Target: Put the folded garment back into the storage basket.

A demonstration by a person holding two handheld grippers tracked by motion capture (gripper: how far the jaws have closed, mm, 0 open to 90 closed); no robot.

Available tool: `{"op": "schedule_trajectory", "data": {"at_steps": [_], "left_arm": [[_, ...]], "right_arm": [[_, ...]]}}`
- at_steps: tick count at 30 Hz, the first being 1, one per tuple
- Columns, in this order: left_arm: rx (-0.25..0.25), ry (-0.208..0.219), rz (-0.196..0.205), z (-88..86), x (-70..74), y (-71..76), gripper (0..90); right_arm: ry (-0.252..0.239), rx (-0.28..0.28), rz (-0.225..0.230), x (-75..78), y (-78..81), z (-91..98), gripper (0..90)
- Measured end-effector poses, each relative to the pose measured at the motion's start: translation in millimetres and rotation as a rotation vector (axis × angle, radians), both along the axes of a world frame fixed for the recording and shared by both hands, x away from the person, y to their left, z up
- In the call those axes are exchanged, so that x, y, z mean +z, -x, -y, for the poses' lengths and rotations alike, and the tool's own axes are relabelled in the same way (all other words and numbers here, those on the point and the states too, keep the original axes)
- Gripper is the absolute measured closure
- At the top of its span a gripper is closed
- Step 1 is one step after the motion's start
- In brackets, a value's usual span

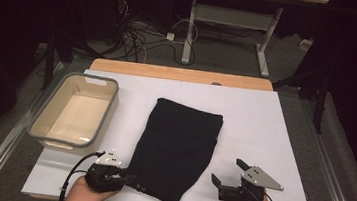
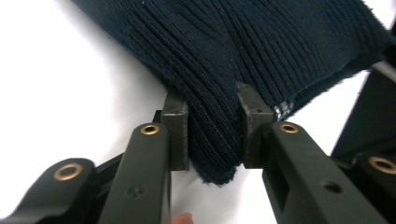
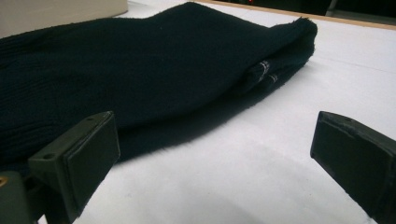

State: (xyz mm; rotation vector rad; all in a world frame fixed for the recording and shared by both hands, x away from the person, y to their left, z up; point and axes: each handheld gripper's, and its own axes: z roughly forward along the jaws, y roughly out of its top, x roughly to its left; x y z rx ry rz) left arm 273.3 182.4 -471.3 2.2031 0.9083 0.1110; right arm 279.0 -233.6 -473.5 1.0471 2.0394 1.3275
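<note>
Right now one folded dark knit garment (image 1: 174,148) lies on the white sheet (image 1: 263,139) that covers the table, roughly in the middle, its narrower near end reaching toward the table's front edge. In the left gripper view its ribbed near corner (image 2: 212,140) sits between the two black pads (image 2: 177,135) of the left gripper (image 2: 211,133), bunched into a ridge that both pads press on from either side; the jaws stand narrow, clamped on the cloth. In the high view the left gripper (image 1: 125,178) meets the garment's near left corner, and a hand (image 1: 83,196) holds it from below. The right gripper (image 1: 227,172) rests on the sheet just beside the garment's near right edge, apart from it; in the right gripper view its two pads (image 3: 91,149) stand wide with bare sheet between them, the dark cloth (image 3: 140,74) lying beyond and to the left, and a small striped label (image 3: 265,67) showing at the fold. Counted: one garment, two grippers, two pads on each. Farther left, near the sheet's far left corner, stands one beige tub with a grey rim (image 1: 110,106), well apart from the garment.
</note>
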Motion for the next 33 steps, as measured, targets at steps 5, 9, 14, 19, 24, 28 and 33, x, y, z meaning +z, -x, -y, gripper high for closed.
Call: {"op": "schedule_trajectory", "data": {"at_steps": [5,9,14,19,24,28,33], "left_arm": [[-0.013,-0.051,0.033,-4.0,2.0,-1.6,68.7],[-0.021,-0.051,0.047,-4.3,-0.1,-1.0,68.6],[-0.013,-0.041,0.058,-4.3,-2.0,0.7,67.6],[0.039,-0.034,0.049,-8.6,-1.4,-6.7,39.1],[0.039,0.03,-0.058,-12.3,-9.5,-16.0,34.1],[0.015,0.086,-0.078,-14.9,-12.6,-14.2,46.2],[-0.026,0.131,-0.102,-15.4,-15.0,-14.2,62.7]], "right_arm": [[-0.023,-0.003,-0.005,1.8,-3.8,-2.6,3.8],[-0.027,-0.038,-0.016,8.5,-22.0,-8.9,10.0],[-0.013,-0.136,-0.07,14.9,-77.8,-17.8,23.2],[0.012,-0.195,-0.137,14.2,-131.1,-28.3,28.6],[0.035,-0.238,-0.211,8.4,-172.9,-35.4,28.2],[0.079,-0.246,-0.317,-3.9,-190.6,-37.6,22.8],[0.095,-0.208,-0.338,-2.8,-185.1,-40.9,40.1]]}}
